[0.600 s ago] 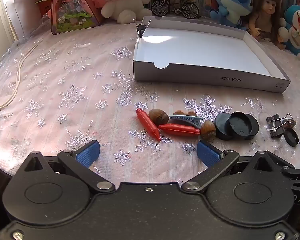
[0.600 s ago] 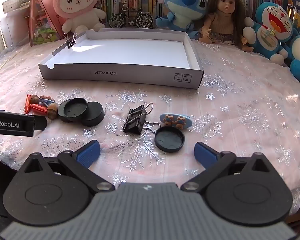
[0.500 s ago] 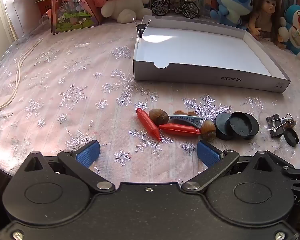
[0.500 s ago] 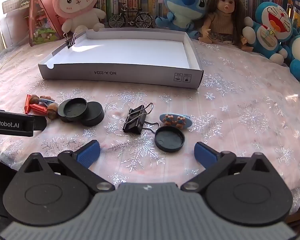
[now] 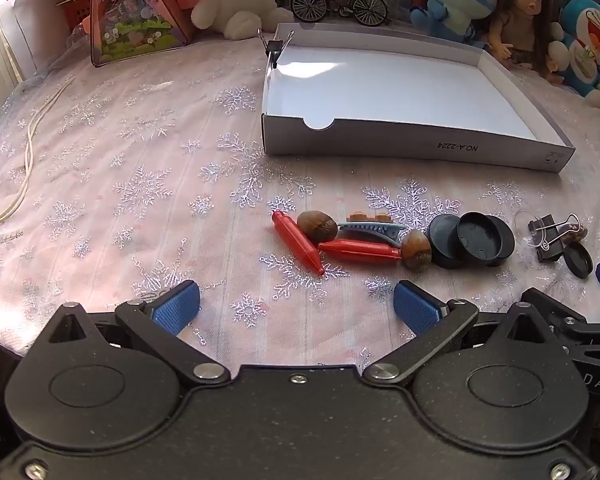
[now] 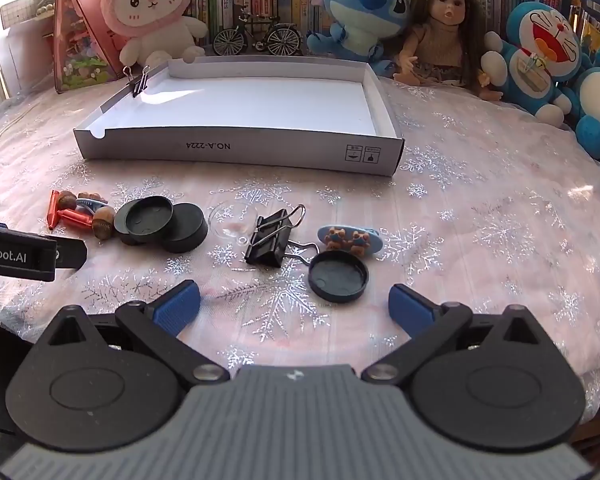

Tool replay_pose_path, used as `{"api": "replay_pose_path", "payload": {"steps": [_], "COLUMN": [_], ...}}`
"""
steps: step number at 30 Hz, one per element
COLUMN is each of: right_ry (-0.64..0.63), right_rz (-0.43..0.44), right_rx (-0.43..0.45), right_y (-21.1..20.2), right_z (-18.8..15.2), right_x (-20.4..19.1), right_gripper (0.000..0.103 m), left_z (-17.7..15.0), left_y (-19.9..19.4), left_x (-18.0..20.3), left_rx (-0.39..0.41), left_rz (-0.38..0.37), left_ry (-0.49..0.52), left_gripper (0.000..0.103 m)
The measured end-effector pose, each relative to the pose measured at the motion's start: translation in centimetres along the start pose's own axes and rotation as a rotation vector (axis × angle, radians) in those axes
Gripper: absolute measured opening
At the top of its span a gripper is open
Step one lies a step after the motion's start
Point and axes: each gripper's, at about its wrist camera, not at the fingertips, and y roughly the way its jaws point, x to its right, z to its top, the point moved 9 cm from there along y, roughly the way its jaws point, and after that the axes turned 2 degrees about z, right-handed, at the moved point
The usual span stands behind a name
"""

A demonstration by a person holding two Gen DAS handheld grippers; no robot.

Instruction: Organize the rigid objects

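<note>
Small rigid bits, the round black plastic lid (image 6: pixel 338 276) and the black metal binder clip (image 6: pixel 269 237), lie on the snowflake-cloth counter (image 6: pixel 480 240) just ahead of your right fingers (image 6: pixel 410 309). Both your grippers gape wide, holding nothing; your left fingers (image 5: pixel 416 307) sit near the red plastic pegs (image 5: pixel 298 242). The white cardboard tray (image 6: pixel 236 150) is beyond.

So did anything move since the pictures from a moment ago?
Nothing visibly changed. The left gripper and right gripper hover open and empty over the tablecloth, as before. The red clips, black lids, binder clip and empty white box lie where they were.
</note>
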Motion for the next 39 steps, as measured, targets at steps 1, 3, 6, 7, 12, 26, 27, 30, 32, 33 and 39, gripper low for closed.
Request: {"api": "replay_pose_path", "payload": {"steps": [1,3,6,7,12,26,27,30,32,33,39], "right_ry": [0.0,-0.001,0.0,0.0,0.003,0.007,0.007,0.005,0.004,0.004,0.001], "right_rz": [-0.001,-0.002,-0.009,-0.009,-0.011,-0.014,-0.015,-0.015,-0.015,-0.014,-0.015], "right_rx": [0.0,-0.002,-0.006,-0.006,-0.005,-0.008,-0.008,-0.005,-0.002,-0.001,0.001], "right_y": [0.09,0.1,0.13,0.12,0.11,0.12,0.13,0.11,0.09,0.07,0.1], "right_z": [0.07,0.09,0.16,0.15,0.09,0.03,0.04,0.03,0.02,0.01,-0.03], "right_x": [0.05,0.11,0.0,0.01,0.02,-0.06,-0.04,-0.07,-0.07,-0.05,-0.07], "right_gripper": [0.103,0.103,0.103,0.103,0.103,0.103,0.103,0.103,0.103,0.103,0.103], "left_z": [-0.05,-0.08,-0.06,-0.07,0.07,0.14,0.14,0.16,0.16,0.17,0.2], "left_y": [-0.04,-0.11,-0.27,-0.27,-0.32,-0.31,-0.31,-0.31,-0.32,-0.32,-0.33], "left_x": [-0.01,0.06,0.06,0.07,0.08,0.03,0.03,0.03,0.03,0.03,-0.04], "left_rx": [0.003,0.005,0.003,0.002,-0.003,-0.003,-0.003,-0.003,-0.003,-0.003,-0.001], "left_rz": [0.001,0.002,0.0,0.0,0.001,0.0,0.0,0.0,0.0,0.0,0.003], "left_ry": [-0.002,-0.001,0.0,-0.001,0.0,0.001,0.001,0.001,0.001,0.001,-0.003], "left_gripper": [0.103,0.103,0.103,0.103,0.103,0.103,0.103,0.103,0.103,0.103,0.103]}}
